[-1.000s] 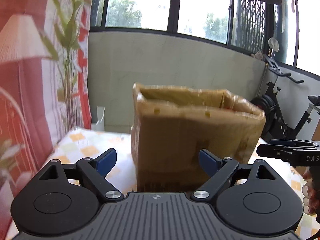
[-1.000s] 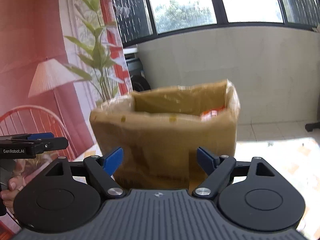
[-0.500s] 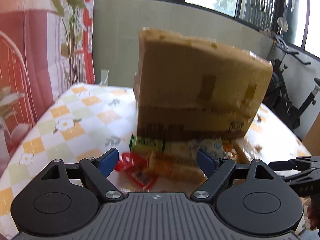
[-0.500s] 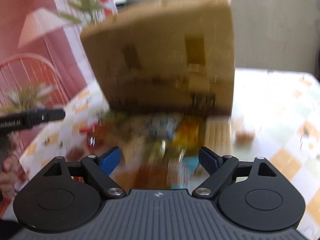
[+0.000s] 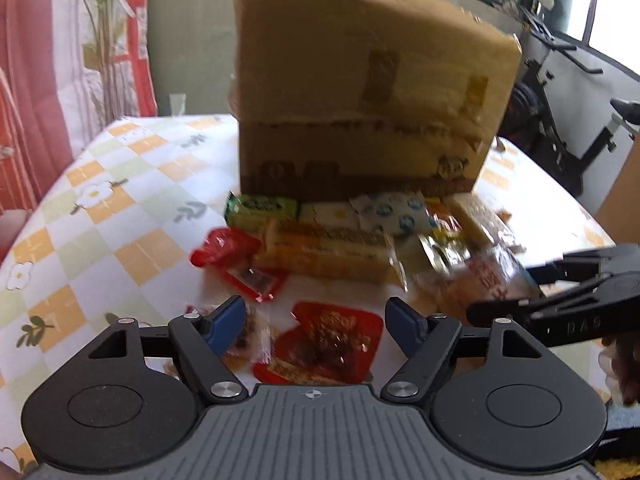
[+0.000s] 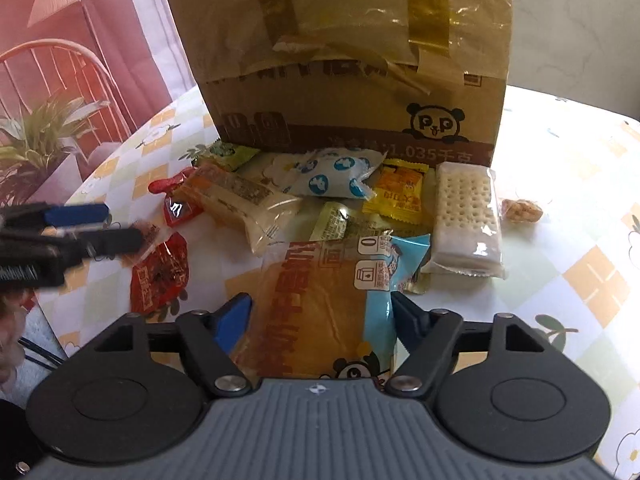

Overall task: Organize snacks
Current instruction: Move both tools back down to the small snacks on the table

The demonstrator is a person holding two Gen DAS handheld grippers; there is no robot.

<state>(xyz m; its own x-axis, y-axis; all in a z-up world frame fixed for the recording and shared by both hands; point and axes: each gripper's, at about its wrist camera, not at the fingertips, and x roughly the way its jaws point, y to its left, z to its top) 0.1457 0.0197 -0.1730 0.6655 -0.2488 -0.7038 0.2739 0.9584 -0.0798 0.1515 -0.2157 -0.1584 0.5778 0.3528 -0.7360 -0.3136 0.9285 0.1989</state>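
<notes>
1. Where the left gripper points down at the table, its blue-tipped jaws are closing and not yet pressing on anything; a red snack packet lies on the cloth in the gap between them, seen from above.
2. Small clear-wrapped sweet – just beside the left gripper's left fingertip, partly behind it.
3. Cardboard box – ahead of both grippers, upright on the table, taped across its face, panda mark at its lower right corner.
4. Heap of snacks – between the grippers and the foot of the box, some touching it: green packet, long orange-and-cream bar, white packet with blue dots, yellow packet, white cracker pack to the right.
5. Right gripper – jaws closing, pads not seen pressing; the large orange bread packet with a blue end lies between the fingertips and runs back under the gripper body.
6. Loose brown nut-like sweet – well right of the right gripper's line, alone on the checked cloth beside the cracker pack.
7. Second red packet – left of the right gripper, just below the tips of the left gripper as seen from the right wrist.
8. Person's hand – at the right edge of the left wrist view, behind the right gripper's black frame.
</notes>
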